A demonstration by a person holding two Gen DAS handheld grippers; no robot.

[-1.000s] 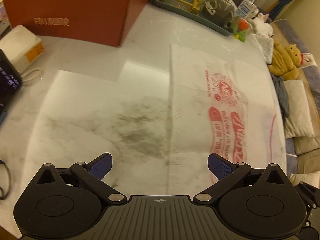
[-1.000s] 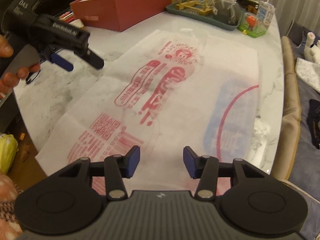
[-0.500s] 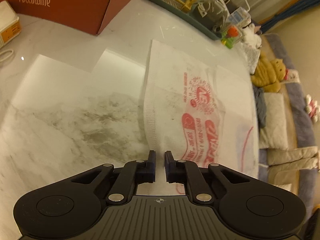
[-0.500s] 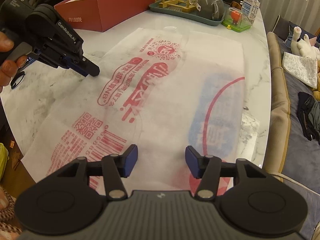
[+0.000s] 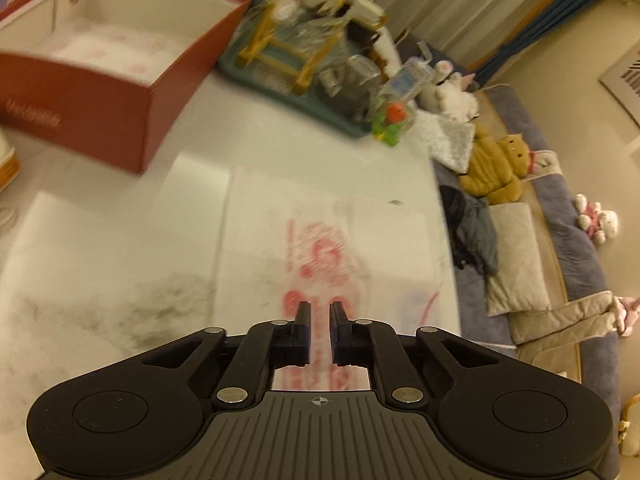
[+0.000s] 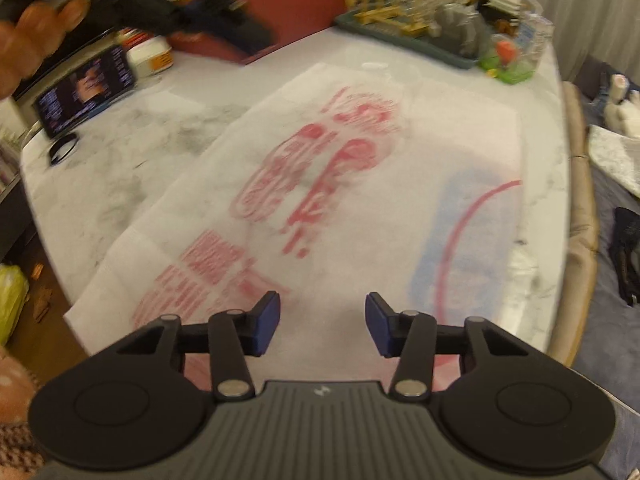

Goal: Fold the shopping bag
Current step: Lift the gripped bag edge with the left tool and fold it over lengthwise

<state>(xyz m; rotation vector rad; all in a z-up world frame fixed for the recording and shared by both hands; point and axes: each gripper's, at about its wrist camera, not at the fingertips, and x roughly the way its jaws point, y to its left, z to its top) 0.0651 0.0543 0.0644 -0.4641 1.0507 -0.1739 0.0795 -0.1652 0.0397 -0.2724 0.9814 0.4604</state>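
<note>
**Fold not started: bag lying flat, left tongs coming away empty**

The shopping bag (image 6: 360, 200) is lying spread out flat on the marble table (image 5: 100, 240), just in front of the red box (image 5: 80, 96) and to its right as the left wrist view shows it. Its far edge is sitting near the box's front corner and its near end is running off toward the table edge farthest from the box. No crease or doubled-over layer is showing in either view, so every fold is judged as still to come.

The left gripper (image 5: 319, 320) is hanging above the bag's box-side half. Its jaws have just been closing and are standing almost pressed together with a thin slit between them. No fabric is showing in that slit, and in the right wrist view the bag is lying undisturbed while that gripper, blurred, is up near the box in a hand (image 6: 28, 40).

The right gripper (image 6: 322, 320) is hovering over the bag's end away from the box. Its jaws have just been closing slightly but are spread, pinching nothing.

Remaining, as a judgement: getting a real pinch on an edge, then every fold.
</note>
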